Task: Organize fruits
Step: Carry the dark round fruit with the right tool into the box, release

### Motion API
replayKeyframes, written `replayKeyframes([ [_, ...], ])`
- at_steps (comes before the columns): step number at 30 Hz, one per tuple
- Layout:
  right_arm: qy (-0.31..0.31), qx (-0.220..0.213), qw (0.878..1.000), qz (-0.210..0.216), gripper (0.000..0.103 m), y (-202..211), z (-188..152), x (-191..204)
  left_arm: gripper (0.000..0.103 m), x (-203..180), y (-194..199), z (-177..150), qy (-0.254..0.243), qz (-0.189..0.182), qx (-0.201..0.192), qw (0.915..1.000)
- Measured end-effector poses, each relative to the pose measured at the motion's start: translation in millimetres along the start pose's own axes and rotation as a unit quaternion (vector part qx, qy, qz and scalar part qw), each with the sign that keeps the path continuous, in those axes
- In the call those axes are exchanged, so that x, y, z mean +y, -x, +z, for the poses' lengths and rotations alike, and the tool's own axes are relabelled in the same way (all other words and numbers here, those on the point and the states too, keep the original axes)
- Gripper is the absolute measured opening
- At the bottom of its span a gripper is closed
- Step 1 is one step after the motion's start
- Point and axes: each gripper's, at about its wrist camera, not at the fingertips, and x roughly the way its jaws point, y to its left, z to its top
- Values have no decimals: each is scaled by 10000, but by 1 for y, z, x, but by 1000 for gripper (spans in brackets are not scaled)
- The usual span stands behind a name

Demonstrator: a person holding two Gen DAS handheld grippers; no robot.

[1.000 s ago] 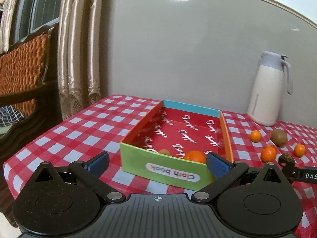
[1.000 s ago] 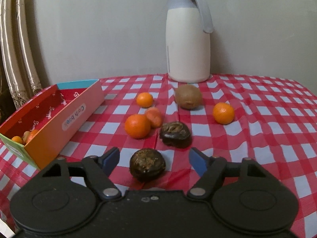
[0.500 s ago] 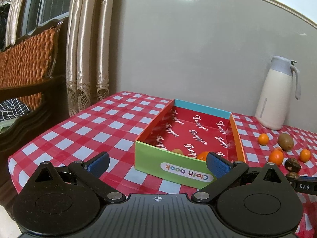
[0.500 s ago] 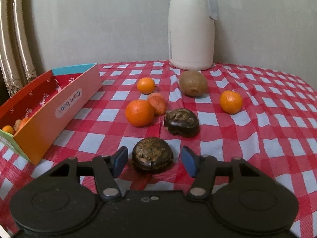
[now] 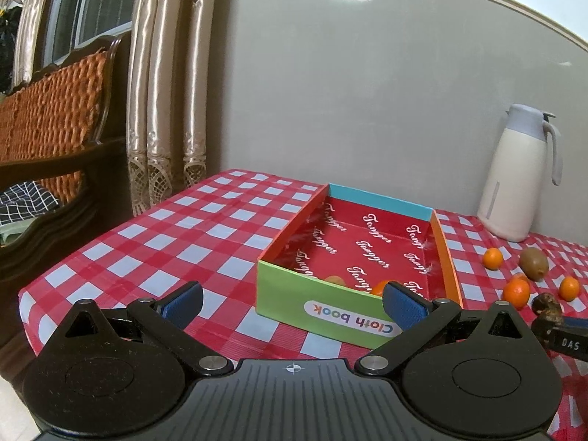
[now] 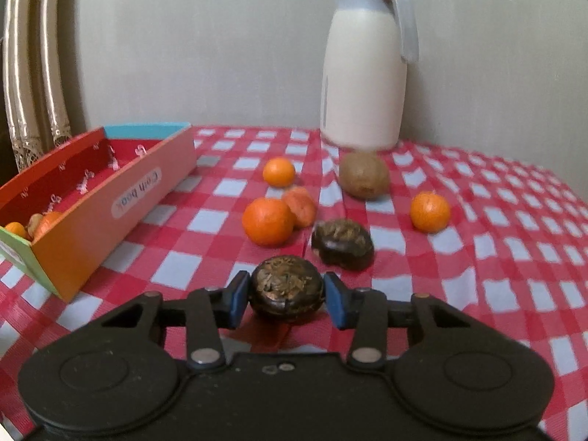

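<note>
Closing on the dark fruit (image 6: 286, 286), right hand-held gripper (image 6: 286, 299) hides its underside.

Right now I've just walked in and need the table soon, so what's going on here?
Someone is sorting fruit into the box with two hand-held grippers. The right gripper is closing on a dark fruit on the tablecloth. The left gripper is open and holds nothing, near the box. Oranges, a kiwi and another dark fruit wait outside.

A glossy checked tablecloth (image 6: 477, 257) is creasing under a rough, wrinkled dark fruit (image 6: 286, 288); the cardboard box (image 5: 352, 321) is looking matt.
</note>
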Motion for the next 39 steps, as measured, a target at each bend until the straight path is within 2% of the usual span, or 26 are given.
replayKeyframes([
  [3, -113, -94, 9997, 206, 42, 4, 4, 0, 103, 2, 0, 0, 11, 36, -18, 10000],
  [9, -298, -503, 9944, 877, 42, 18, 19, 12, 103, 19, 2, 0, 187, 206, -47, 9996],
  [16, -46, -839, 9814, 1726, 42, 25, 41, 50, 103, 42, 1, -1, 391, 395, -18, 9985],
  [23, 245, -788, 9765, 1990, 42, 11, 52, 87, 103, 51, 1, -3, 377, 455, -19, 9983],
  [31, 280, -644, 9767, 2026, 43, -2, 50, 99, 103, 54, -1, -3, 360, 489, 24, 9982],
  [33, 294, -660, 9766, 2027, 44, -3, 48, 100, 103, 55, -1, -3, 358, 498, 38, 9981],
  [35, 268, -700, 9767, 2009, 60, -2, 47, 98, 103, 55, -1, -3, 365, 486, 41, 9981],
  [36, 219, -737, 9766, 2007, 71, -1, 47, 97, 103, 54, -1, -3, 371, 485, 42, 9981],
  [39, 133, -832, 9761, 2006, 71, 4, 47, 91, 103, 51, -2, -3, 373, 449, 51, 9983],
])
